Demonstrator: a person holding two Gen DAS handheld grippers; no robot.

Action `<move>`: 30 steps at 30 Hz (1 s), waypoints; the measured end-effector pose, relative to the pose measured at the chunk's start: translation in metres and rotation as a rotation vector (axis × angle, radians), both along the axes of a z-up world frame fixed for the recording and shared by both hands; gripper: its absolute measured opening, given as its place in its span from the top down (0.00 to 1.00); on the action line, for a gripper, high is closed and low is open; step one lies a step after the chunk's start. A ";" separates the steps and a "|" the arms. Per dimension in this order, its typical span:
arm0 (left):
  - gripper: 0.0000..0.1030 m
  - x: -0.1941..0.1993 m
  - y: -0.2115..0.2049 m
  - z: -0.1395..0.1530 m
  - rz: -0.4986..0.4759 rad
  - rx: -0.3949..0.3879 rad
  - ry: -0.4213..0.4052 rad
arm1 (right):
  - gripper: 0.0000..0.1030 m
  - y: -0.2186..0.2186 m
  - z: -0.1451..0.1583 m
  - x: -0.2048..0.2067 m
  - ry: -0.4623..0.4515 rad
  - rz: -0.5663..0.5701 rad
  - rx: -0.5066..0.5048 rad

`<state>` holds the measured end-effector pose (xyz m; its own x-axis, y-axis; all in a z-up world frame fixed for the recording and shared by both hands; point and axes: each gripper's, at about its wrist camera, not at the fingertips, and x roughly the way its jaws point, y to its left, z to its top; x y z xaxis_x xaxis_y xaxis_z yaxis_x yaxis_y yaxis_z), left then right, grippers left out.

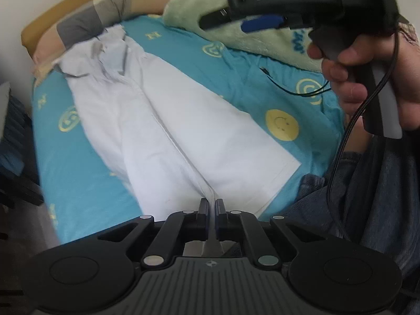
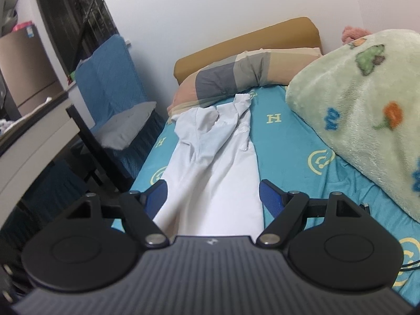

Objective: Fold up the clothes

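Pressed together on a raised ridge of white cloth, the jaws of the left gripper (image 1: 212, 206) are seen pinching the near hem of the white garment (image 1: 168, 120); those of the right gripper (image 2: 213, 194) are spread wide with nothing between them, held by a hand (image 1: 367, 73) above the garment's near end. The garment is laid out on the bed (image 1: 236, 60), on a teal sheet, its long axis running straight away from both grippers toward the pillow (image 2: 236, 78), where the crumpled collar end lies. A lengthwise crease runs down its middle from the pinch. The near hem is judged the closer edge for both grippers, the left being already on it. A green blanket (image 2: 367, 110) is heaped to the right.
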<state>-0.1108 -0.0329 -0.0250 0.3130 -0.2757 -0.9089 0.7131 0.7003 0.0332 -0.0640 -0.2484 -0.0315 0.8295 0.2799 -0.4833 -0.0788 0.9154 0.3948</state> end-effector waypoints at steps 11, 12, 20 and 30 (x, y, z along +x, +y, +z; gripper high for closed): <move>0.79 0.021 -0.020 -0.057 0.120 -0.008 0.148 | 0.23 -0.017 -0.005 0.001 0.016 -0.029 0.049; 0.61 0.023 -0.020 -0.052 0.134 -0.020 0.134 | 0.23 -0.018 -0.004 0.001 0.014 -0.031 0.053; 0.19 0.051 -0.013 0.009 0.312 -0.141 -0.140 | 0.24 -0.027 0.003 -0.002 -0.035 -0.063 0.039; 0.06 0.074 -0.029 0.071 0.471 -0.336 -0.413 | 0.24 -0.032 0.016 -0.009 -0.133 -0.109 -0.036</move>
